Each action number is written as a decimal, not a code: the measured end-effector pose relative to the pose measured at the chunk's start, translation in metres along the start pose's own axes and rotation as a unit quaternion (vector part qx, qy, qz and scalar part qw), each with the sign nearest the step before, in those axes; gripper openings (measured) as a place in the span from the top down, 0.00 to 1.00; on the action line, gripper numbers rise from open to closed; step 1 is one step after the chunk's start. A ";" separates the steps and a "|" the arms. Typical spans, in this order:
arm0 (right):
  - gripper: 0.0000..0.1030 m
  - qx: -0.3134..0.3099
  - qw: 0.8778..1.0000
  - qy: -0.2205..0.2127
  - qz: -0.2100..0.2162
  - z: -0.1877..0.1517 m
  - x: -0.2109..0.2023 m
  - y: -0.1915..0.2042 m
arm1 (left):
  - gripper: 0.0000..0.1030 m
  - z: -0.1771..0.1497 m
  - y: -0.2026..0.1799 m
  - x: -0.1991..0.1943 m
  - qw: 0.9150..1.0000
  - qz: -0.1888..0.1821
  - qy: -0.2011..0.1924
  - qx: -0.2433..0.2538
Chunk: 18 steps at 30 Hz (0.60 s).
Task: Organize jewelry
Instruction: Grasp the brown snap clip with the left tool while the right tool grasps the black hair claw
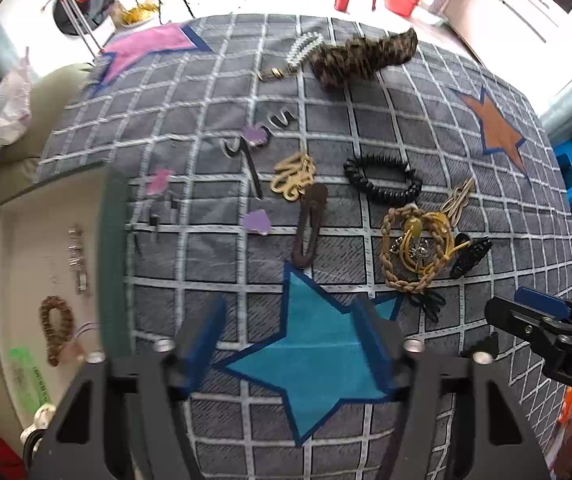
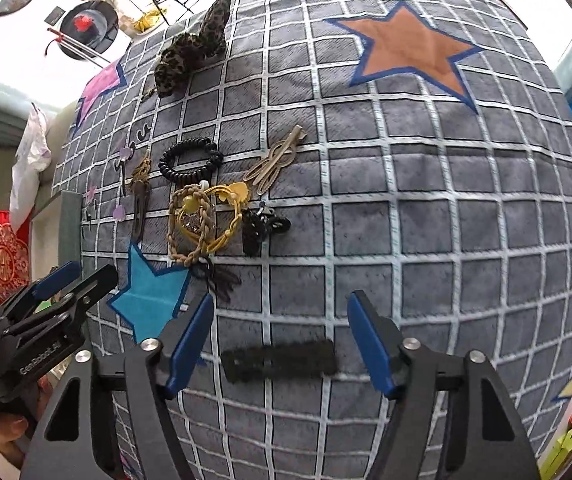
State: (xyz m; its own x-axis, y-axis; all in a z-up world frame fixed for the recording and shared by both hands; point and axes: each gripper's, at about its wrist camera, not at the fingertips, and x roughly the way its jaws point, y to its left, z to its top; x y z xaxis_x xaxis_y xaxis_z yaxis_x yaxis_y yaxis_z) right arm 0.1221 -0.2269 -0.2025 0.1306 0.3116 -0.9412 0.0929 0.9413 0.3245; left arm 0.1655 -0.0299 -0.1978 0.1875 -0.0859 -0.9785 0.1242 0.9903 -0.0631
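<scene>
One black hair clip (image 2: 279,360) between right gripper (image 2: 280,344) fingers

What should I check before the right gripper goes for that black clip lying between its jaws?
1. Right gripper empty, jaws apart: ok.
2. Black clip lies between the jaws, crosswise, with blue pads on either side: ok.
3. Pads touching the clip: not ok, gaps show on both sides.
4. Clip free of other items: ok, the tangled hair ties lie further up the checked cloth.
5. Left gripper out of the way: ok, it hovers empty over the blue star.
6. Room in the white tray at the left: cannot tell, only partly in view.
</scene>
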 end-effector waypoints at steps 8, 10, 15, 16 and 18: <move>0.46 -0.009 1.000 -0.002 -0.012 0.010 0.020 0.005 | 0.41 0.014 -0.016 0.027 1.000 -0.011 0.006 0.020; 0.52 -0.008 1.000 -0.009 -0.013 0.014 0.021 0.005 | 0.47 0.017 -0.020 0.031 1.000 -0.012 0.004 0.025; 0.56 -0.005 1.000 -0.016 -0.007 0.024 0.023 0.006 | 0.49 0.025 -0.026 0.035 0.999 -0.009 -0.004 0.038; 0.57 -0.005 1.000 -0.017 -0.006 0.026 0.024 0.007 | 0.49 0.027 -0.027 0.036 0.999 -0.009 -0.007 0.038; 0.60 -0.007 1.000 -0.018 -0.007 0.028 0.025 0.009 | 0.54 0.028 -0.031 0.037 0.999 -0.008 -0.009 0.041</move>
State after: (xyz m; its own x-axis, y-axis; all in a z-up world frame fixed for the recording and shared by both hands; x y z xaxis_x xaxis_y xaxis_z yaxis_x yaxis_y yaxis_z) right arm 0.1535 -0.2148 -0.2203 0.1657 0.2945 -0.9412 0.0810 0.9471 0.3106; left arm 0.1961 -0.0664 -0.2264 0.2020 -0.1037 -0.9739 0.2063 0.9766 -0.0612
